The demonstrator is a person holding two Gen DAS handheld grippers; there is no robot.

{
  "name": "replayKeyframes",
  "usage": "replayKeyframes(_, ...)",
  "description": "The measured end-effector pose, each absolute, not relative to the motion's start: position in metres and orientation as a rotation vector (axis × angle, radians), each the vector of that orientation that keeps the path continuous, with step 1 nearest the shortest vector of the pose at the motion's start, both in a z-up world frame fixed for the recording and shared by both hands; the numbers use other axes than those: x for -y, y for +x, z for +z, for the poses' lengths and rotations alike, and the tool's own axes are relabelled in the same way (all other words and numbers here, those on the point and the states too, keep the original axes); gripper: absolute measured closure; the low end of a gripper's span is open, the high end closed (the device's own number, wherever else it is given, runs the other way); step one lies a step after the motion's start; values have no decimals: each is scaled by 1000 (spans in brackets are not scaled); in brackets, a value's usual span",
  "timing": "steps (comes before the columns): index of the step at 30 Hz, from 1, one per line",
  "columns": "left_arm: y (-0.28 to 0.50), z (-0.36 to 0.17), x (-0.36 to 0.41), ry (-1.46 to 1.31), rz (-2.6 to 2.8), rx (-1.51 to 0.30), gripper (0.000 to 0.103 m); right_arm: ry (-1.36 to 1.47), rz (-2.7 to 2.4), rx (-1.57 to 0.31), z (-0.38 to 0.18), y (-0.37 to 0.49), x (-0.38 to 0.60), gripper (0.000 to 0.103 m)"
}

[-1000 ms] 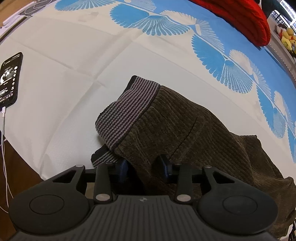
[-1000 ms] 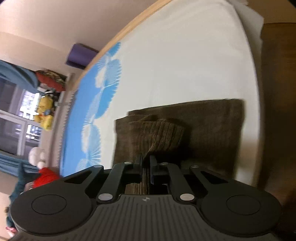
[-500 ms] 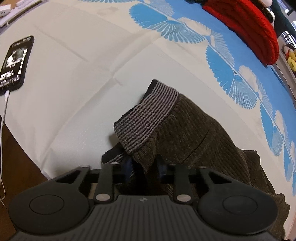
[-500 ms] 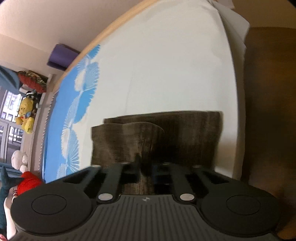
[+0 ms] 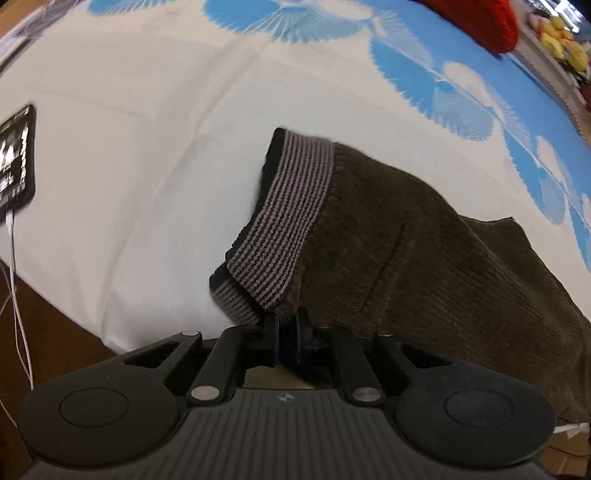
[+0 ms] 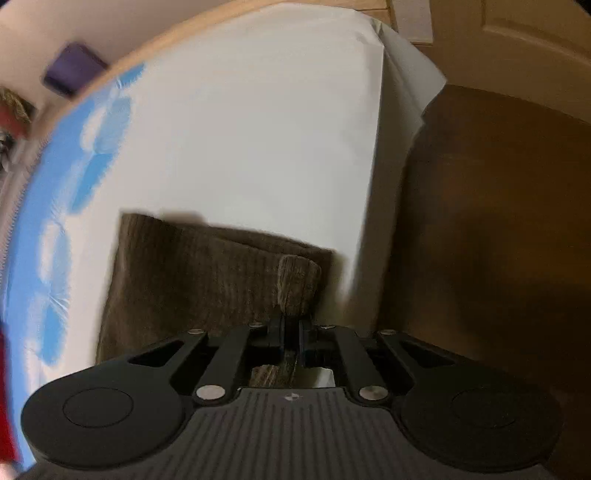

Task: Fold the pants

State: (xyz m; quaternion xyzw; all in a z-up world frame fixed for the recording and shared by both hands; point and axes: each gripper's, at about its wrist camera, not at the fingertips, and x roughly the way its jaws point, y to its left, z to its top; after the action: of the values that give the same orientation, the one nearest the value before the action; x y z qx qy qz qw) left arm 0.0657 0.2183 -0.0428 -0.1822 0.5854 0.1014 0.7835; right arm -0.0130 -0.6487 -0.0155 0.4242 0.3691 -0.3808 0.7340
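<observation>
1. Brown corduroy makes up the one pair of pants (image 5: 424, 251), which lies on the bed (image 5: 140, 155) near its front edge, with a grey-and-black striped waistband (image 5: 291, 218) at the end seen by the left wrist camera.
2. The waistband end is lifted off the sheet and hangs from the left gripper (image 5: 287, 334), whose jaws are clenched on the fabric just below the striped band.
3. In the right wrist view the other end of the pants (image 6: 192, 273) lies flat near the bed's front edge, apart from one small raised fold of corduroy.
4. That fold stands up from the right gripper (image 6: 291, 332), whose jaws are pressed together on it.
5. Two grippers are in use, one at each end of the garment, and both are grasping cloth.
6. The bed's sheet is white along the front, with one blue fan-patterned band (image 5: 454, 85) running along its far side.
7. One black phone (image 5: 16, 158), screen lit, lies near the bed's left front edge, and one white cable (image 5: 16, 295) runs from it down over that edge.
8. One red cushion (image 5: 480, 18) sits at the far right corner of the bed, beyond the blue band.
9. One purple item (image 6: 74, 72), blurred, shows against the wall beyond the bed's far edge in the right wrist view.
10. Brown wooden floor (image 6: 487, 229) lies beside the bed.
</observation>
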Motion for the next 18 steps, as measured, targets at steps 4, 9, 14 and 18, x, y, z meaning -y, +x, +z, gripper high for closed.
replayKeyframes(4,65,-41,-222,-419,215,-1267,93,876,-855,-742,0,-16,643,97)
replayKeyframes(9,65,-41,-205,-315,169,-1318,93,850,-929,-754,-4,-14,649,97)
replayKeyframes(14,65,-37,-196,-209,120,-1333,88,828,-907,-837,-16,-3,650,95)
replayKeyframes(18,54,-13,-193,-104,213,-1195,51,770,-958,-803,-1,-9,648,76)
